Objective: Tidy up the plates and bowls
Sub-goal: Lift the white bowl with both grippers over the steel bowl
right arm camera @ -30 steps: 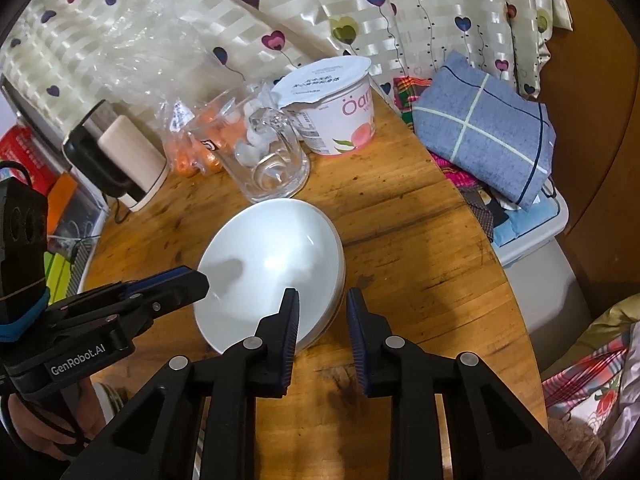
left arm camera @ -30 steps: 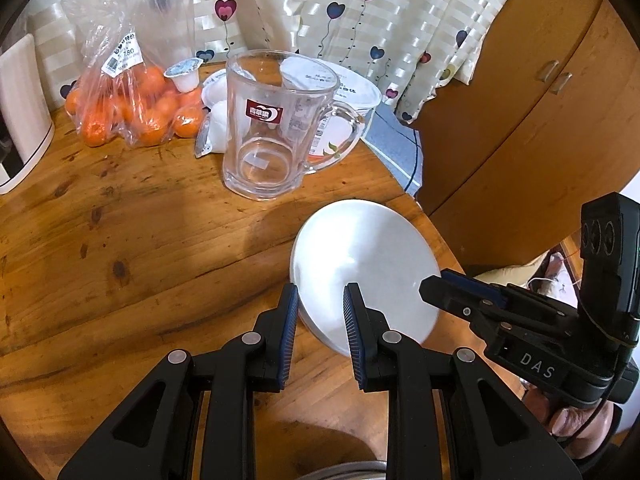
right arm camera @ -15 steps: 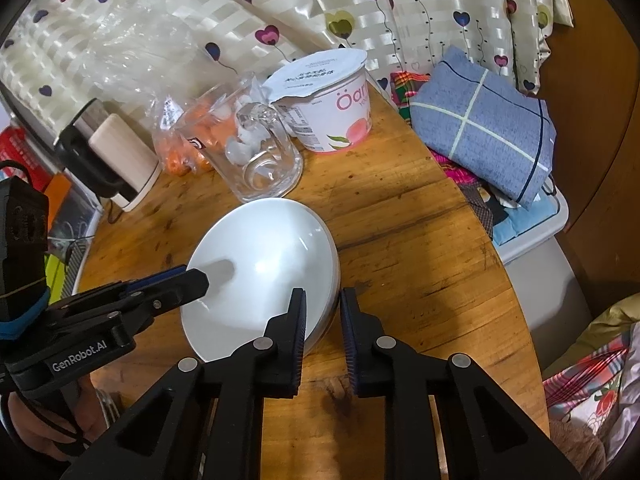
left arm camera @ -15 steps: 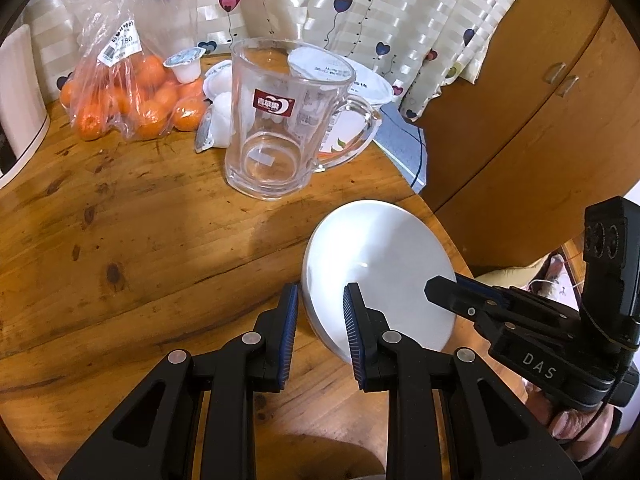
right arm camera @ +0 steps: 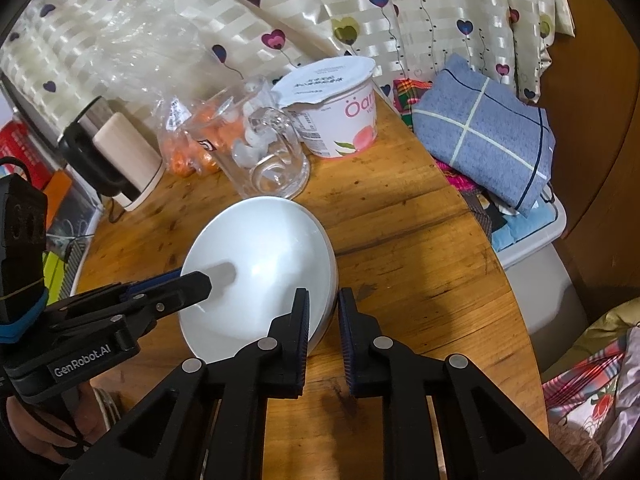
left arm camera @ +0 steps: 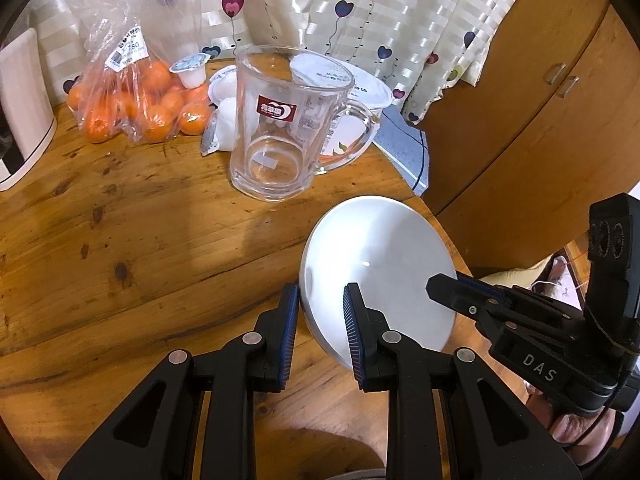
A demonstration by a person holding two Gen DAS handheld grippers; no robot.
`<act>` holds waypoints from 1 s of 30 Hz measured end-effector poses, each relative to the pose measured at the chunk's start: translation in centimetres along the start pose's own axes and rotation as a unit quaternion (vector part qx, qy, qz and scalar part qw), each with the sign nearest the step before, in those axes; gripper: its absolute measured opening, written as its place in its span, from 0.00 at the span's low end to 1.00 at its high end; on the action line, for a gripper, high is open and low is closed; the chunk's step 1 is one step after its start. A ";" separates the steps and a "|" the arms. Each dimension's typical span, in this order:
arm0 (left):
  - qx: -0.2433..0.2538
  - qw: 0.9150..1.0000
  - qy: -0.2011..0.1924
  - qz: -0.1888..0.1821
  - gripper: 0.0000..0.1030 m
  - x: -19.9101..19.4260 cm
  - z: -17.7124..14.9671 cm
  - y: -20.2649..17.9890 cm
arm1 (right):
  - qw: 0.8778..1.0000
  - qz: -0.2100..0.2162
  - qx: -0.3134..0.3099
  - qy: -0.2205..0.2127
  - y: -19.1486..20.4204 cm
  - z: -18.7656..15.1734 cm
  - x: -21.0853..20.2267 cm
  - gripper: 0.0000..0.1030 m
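Wooden counter [left arm camera: 132, 240], cluttered up top. Both claws pinch opposite rims of the white bowl [left arm camera: 380, 272], left claw [left arm camera: 320, 320] and right claw [right arm camera: 323, 322], sharing its weight, probably.

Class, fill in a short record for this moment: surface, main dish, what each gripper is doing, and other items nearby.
surface: wooden table
main dish: white bowl, tilted, rim gripped on two sides
left gripper: shut on the bowl's rim
right gripper: shut on the opposite rim
nearby: glass mug, bag of oranges, yogurt tub, folded blue cloth
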State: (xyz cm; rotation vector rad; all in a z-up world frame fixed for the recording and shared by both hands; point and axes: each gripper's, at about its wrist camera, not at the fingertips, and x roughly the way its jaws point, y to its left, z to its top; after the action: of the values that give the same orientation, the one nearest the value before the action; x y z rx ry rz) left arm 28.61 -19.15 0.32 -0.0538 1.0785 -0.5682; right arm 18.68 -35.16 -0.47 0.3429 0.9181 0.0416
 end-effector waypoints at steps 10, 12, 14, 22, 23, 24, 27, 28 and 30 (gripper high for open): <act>-0.003 1.000 -0.007 0.001 0.23 -1.3 -0.6 -0.2 | 1.000 0.001 -0.007 -0.010 1.0 -0.1 -1.3 0.14; -0.003 1.000 -0.011 0.003 0.23 -1.8 -0.8 -0.2 | 1.000 0.002 -0.009 -0.011 1.2 -0.2 -1.6 0.14; -0.003 1.000 -0.013 0.003 0.23 -2.2 -1.0 -0.2 | 1.000 0.003 -0.011 -0.013 1.4 -0.3 -1.8 0.14; -0.004 1.000 -0.024 0.006 0.23 -4.0 -1.8 -0.4 | 1.000 0.006 -0.017 -0.019 2.5 -0.9 -3.3 0.14; -0.004 1.000 -0.025 0.006 0.23 -4.2 -1.9 -0.5 | 1.000 0.006 -0.019 -0.019 2.6 -1.0 -3.4 0.14; -0.005 1.000 -0.027 0.007 0.23 -4.4 -2.1 -0.5 | 1.000 0.007 -0.020 -0.020 2.8 -1.1 -3.6 0.14; -0.007 0.999 -0.031 0.008 0.23 -5.2 -2.5 -0.5 | 0.999 0.010 -0.022 -0.021 3.2 -1.4 -4.2 0.14; -0.008 0.999 -0.033 0.009 0.23 -5.5 -2.6 -0.6 | 0.999 0.011 -0.024 -0.021 3.4 -1.6 -4.4 0.14; -0.008 0.999 -0.036 0.010 0.23 -6.0 -2.9 -0.5 | 0.999 0.013 -0.026 -0.022 3.8 -1.9 -4.7 0.14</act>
State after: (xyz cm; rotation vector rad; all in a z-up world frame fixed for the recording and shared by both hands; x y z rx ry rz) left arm 23.90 -16.14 3.96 -0.0772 1.0122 -0.5361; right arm 14.75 -31.94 3.26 0.3072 0.8682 0.0816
